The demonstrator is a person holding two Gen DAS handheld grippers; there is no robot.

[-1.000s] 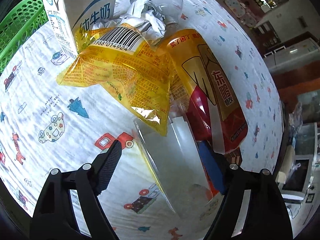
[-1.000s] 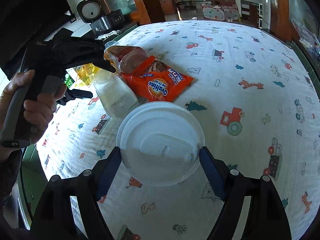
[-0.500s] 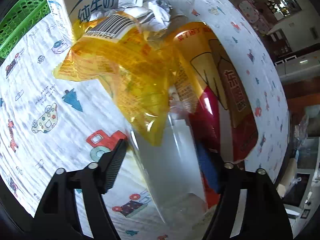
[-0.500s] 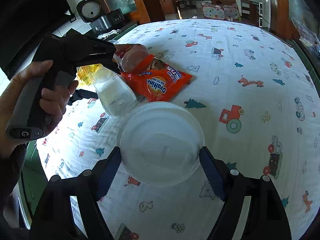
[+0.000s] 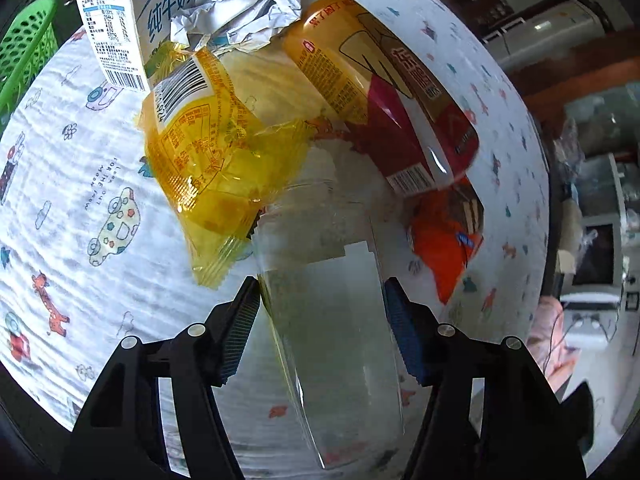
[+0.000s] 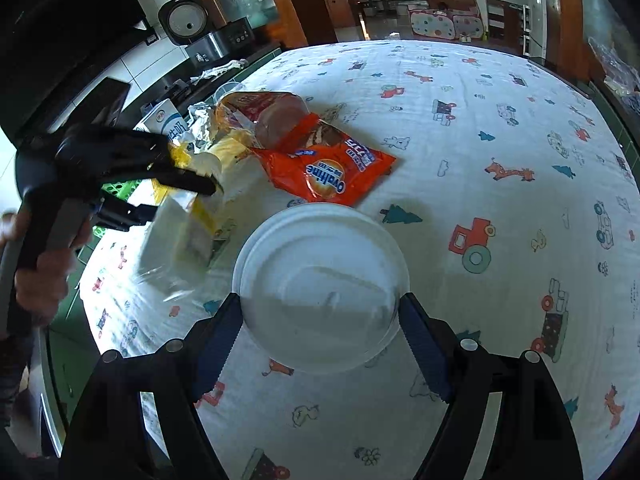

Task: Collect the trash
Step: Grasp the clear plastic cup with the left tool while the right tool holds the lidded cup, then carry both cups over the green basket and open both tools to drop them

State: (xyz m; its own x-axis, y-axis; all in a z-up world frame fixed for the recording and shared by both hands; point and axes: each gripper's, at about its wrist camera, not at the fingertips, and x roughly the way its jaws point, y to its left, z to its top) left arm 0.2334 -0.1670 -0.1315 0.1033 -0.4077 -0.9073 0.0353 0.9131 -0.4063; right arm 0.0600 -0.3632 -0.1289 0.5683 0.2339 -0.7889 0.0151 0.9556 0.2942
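Note:
My left gripper (image 5: pixel 322 300) is shut on a clear plastic cup (image 5: pixel 332 320), held tilted above the table. The cup also shows in the right wrist view (image 6: pixel 176 248), blurred. A yellow wrapper (image 5: pixel 216 152), a red-and-gold snack bag (image 5: pixel 384 92), an orange Ovaltine packet (image 6: pixel 328 172), crumpled foil (image 5: pixel 240 8) and a milk carton (image 5: pixel 132 20) lie in a pile beyond it. My right gripper (image 6: pixel 320 312) is shut on a white plastic lid (image 6: pixel 320 284), held above the cloth.
A green basket (image 5: pixel 24 52) sits at the table's left edge, also in the right wrist view (image 6: pixel 120 188). The table has a white cartoon-print cloth (image 6: pixel 500 140). A rice cooker (image 6: pixel 188 24) stands on a counter beyond.
My left gripper has closed on the clear cup and lifted it toward the left, tilting it. My right gripper keeps holding the lid, almost still.

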